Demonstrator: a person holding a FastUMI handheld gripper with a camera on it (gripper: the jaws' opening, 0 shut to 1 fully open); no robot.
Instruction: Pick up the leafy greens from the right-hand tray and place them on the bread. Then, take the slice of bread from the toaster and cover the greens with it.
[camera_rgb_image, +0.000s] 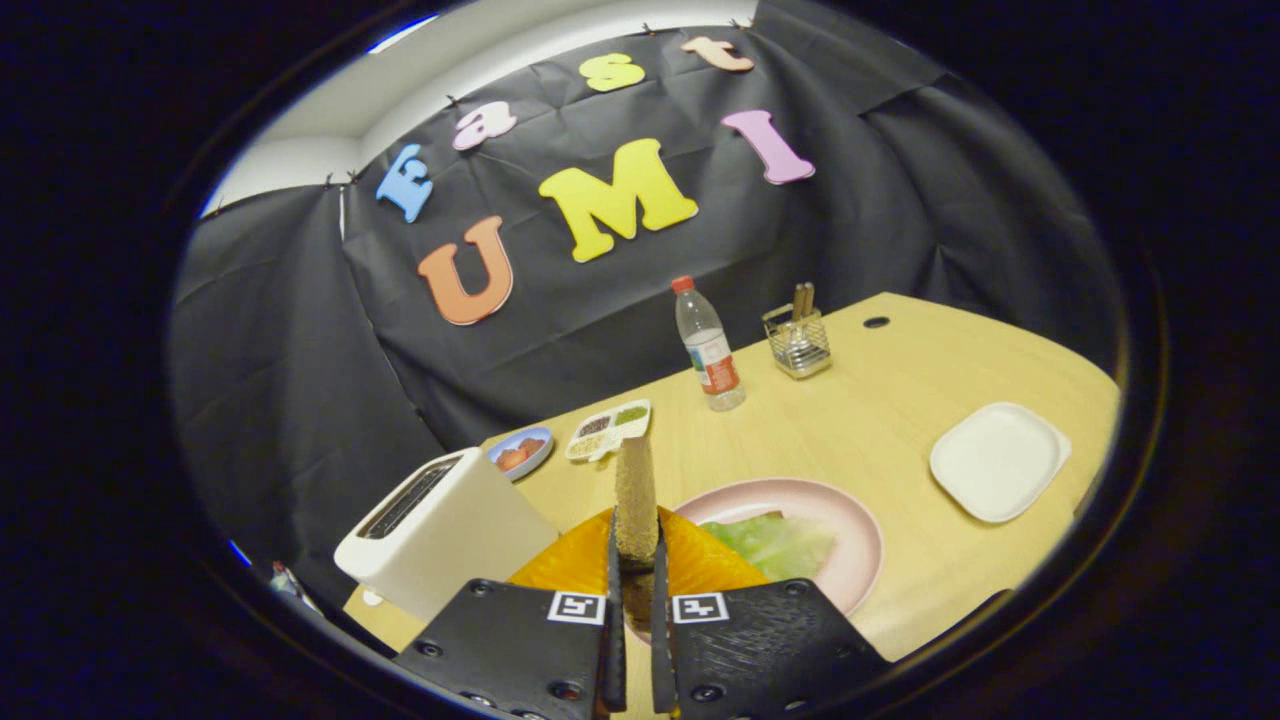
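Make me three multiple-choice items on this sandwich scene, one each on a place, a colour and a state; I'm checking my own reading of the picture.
1. Where are the leafy greens?
A. On the pink plate
B. On the white square tray
C. In the toaster slot

2. What colour is the water bottle cap?
A. Blue
B. Red
C. Green

3. What is the tool doing?
A. Open above the toaster
B. Shut on nothing
C. Shut on the slice of bread, held on edge

Key:
1 A, the greens lie on the pink plate just beyond the fingers, while the white square tray holds nothing.
2 B, the cap is red.
3 C, both fingers press the upright slice of bread, beside the white toaster.
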